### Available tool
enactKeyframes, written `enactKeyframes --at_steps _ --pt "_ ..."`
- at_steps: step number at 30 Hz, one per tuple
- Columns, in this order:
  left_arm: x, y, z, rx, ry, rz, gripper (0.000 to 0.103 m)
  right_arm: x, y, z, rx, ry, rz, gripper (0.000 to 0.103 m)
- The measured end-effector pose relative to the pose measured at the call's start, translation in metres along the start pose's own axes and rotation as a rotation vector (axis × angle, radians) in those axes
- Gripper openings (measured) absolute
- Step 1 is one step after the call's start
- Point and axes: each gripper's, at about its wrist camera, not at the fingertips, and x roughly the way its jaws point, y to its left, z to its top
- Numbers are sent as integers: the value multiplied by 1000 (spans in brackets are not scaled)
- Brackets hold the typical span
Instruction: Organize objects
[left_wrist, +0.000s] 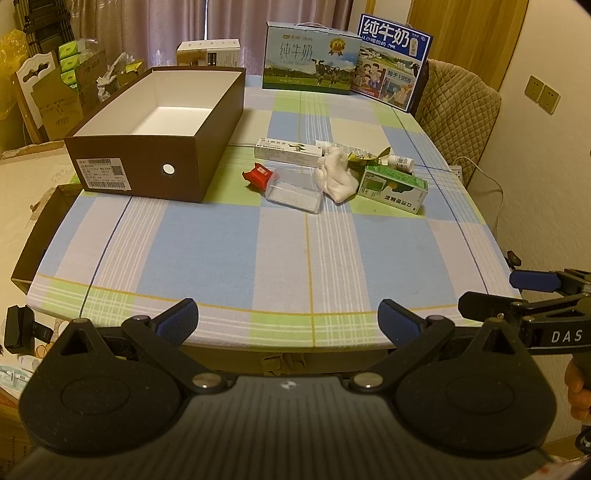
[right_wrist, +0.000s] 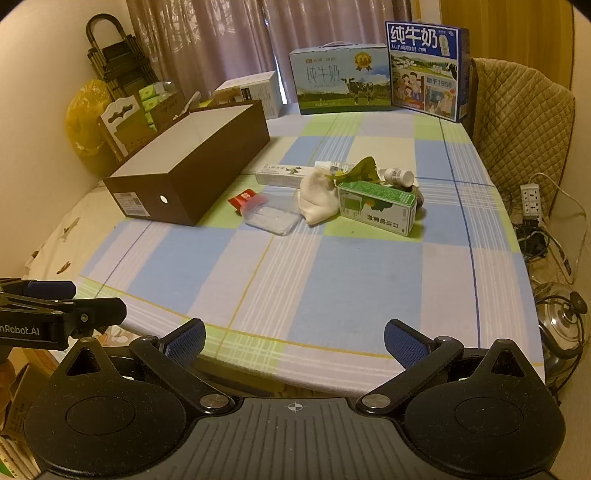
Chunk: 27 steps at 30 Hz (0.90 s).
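A brown cardboard box (left_wrist: 155, 173) (right_wrist: 207, 184), white inside and with nothing in it, stands at the table's left. To its right lies a cluster: a red packet (left_wrist: 259, 174) (right_wrist: 244, 197), a clear plastic container (left_wrist: 295, 192) (right_wrist: 273, 218), a long white tube box (left_wrist: 288, 149) (right_wrist: 280, 173), a white cloth (left_wrist: 338, 177) (right_wrist: 317, 199), a green carton (left_wrist: 393, 188) (right_wrist: 376, 206), a small white bottle (left_wrist: 402, 161) (right_wrist: 399, 175). My left gripper (left_wrist: 288, 321) and right gripper (right_wrist: 294, 341) hover open at the near table edge, far from the cluster, holding nothing.
Two milk cartons (left_wrist: 312, 59) (left_wrist: 393, 61) stand at the table's far edge. A quilted chair back (left_wrist: 458, 110) is at the right. A power strip (right_wrist: 530, 199) and a kettle (right_wrist: 561, 325) sit on the floor at the right. Boxes (left_wrist: 62, 92) crowd the left.
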Motion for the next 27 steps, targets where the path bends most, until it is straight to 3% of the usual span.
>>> enactKeyframes --at_steps 27 --pt "21 -7 15 -13 39 3 102 15 -17 11 1 28 10 101"
